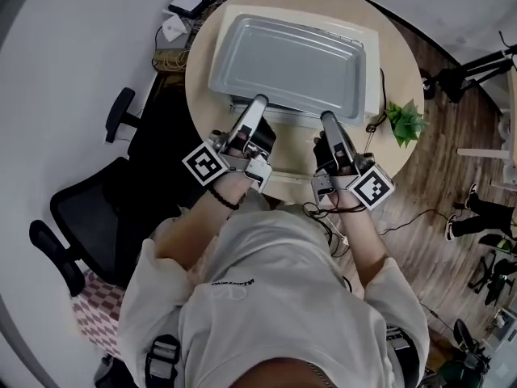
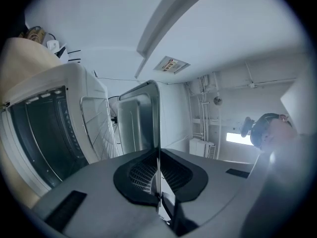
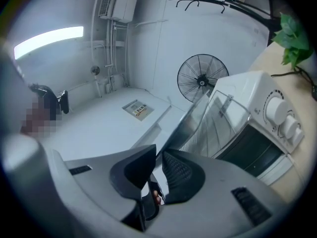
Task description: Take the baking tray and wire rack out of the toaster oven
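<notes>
Baking tray [image 1: 287,63], a shallow grey metal pan, is held in the air over the white toaster oven [image 1: 367,63] and hides most of the oven's top in the head view. Its near long edge is gripped at two places. The left claw [image 1: 257,103] is clenched on the rim toward the left corner, and the left gripper view shows the thin metal edge running straight between its pads. The right claw [image 1: 327,120] grasps the same edge farther right, with the rim entering the narrow gap between its pads. The wire rack [image 2: 96,128] appears in both gripper views as a grid of thin rods lying between the tray's underside and the oven body. Whether it touches the tray cannot be told. The oven stands on a round pale wooden worktop [image 1: 400,55], its control knobs toward the person's right. A small green plant [image 1: 404,121] sits near the worktop's right edge, a white router [image 1: 187,5] lies beyond its far left side, and a black office chair [image 1: 81,208] stands on the floor to the left.
</notes>
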Tool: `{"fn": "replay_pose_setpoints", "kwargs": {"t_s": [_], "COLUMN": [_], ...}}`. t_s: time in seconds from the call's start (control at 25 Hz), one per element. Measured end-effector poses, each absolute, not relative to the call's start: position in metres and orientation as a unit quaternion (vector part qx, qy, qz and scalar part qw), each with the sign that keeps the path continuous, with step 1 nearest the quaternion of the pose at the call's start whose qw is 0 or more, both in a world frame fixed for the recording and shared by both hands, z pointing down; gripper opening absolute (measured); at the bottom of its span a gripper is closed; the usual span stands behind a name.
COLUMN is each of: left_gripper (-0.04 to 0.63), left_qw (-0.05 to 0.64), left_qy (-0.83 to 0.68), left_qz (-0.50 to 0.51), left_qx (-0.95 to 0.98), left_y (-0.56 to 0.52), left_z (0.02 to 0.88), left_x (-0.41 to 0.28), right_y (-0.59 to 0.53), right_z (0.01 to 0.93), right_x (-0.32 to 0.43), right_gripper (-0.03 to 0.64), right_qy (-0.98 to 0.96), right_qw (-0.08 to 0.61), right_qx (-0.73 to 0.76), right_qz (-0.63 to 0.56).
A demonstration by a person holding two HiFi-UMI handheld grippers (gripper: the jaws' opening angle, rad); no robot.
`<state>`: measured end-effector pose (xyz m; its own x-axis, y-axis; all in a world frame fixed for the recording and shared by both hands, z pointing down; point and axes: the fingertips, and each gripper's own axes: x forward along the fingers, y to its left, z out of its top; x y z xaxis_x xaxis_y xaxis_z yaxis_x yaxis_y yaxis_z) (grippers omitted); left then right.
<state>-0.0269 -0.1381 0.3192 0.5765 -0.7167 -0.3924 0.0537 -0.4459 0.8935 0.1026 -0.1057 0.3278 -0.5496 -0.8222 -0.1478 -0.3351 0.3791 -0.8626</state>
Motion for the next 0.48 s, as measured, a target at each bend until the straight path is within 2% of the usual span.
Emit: {"fn": "replay_pose_setpoints", "kwargs": {"t_s": [0.48], "left_gripper": [0.018], "left_qw": [0.496], "left_qy": [-0.264], "left_qz": [-0.374], "left_qx": [0.738], "left_y": [-0.174], "left_z": [0.347], "left_x": [-0.008], "right_y": [-0.145], "right_z": [0.348], "right_x": [0.121], "right_gripper": [0.041], "right_qy": [0.748], "right_qw": [0.283], "right_qx": [-0.405], "right_qz": [-0.443]}}
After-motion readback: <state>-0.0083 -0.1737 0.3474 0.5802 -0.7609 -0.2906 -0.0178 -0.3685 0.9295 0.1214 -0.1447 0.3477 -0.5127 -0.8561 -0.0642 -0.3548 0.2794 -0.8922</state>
